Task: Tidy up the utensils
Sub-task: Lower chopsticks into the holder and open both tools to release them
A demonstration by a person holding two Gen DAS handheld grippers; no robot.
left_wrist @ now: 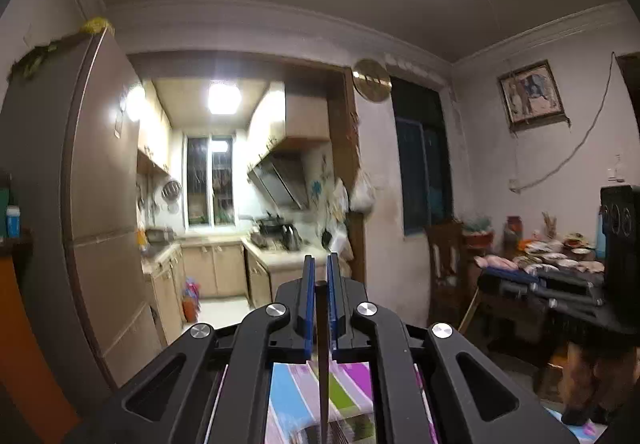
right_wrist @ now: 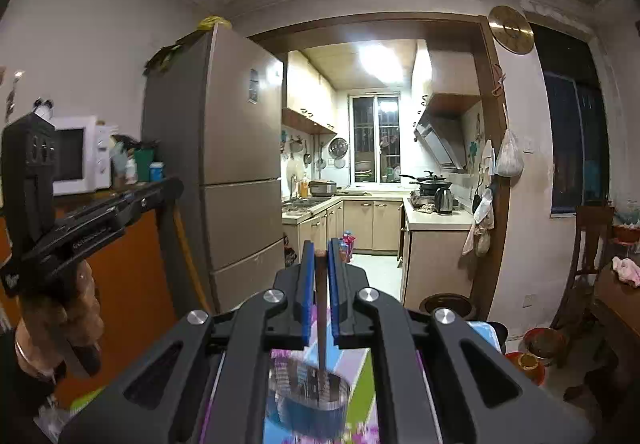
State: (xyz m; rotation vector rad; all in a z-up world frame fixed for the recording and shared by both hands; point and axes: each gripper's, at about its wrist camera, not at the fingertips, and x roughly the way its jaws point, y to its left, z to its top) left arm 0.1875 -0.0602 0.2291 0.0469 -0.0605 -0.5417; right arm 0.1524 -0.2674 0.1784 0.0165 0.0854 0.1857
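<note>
Holding both grippers level toward the kitchen doorway, I see my left gripper (left_wrist: pixel 321 276) with its jaws clamped on a thin dark chopstick (left_wrist: pixel 322 364) that runs down between the blue pads (left_wrist: pixel 309 304) toward the striped cloth (left_wrist: pixel 344 392) on the tabletop. My right gripper (right_wrist: pixel 320 260) has its jaws clamped on a brown chopstick (right_wrist: pixel 321 308) whose lower end reaches into a round mesh holder (right_wrist: pixel 306 396) standing on that cloth. Left of the holder, in the right wrist view, my left hand (right_wrist: pixel 76 308) grips the other tool's handle in front of the fridge (right_wrist: pixel 240 172).
</note>
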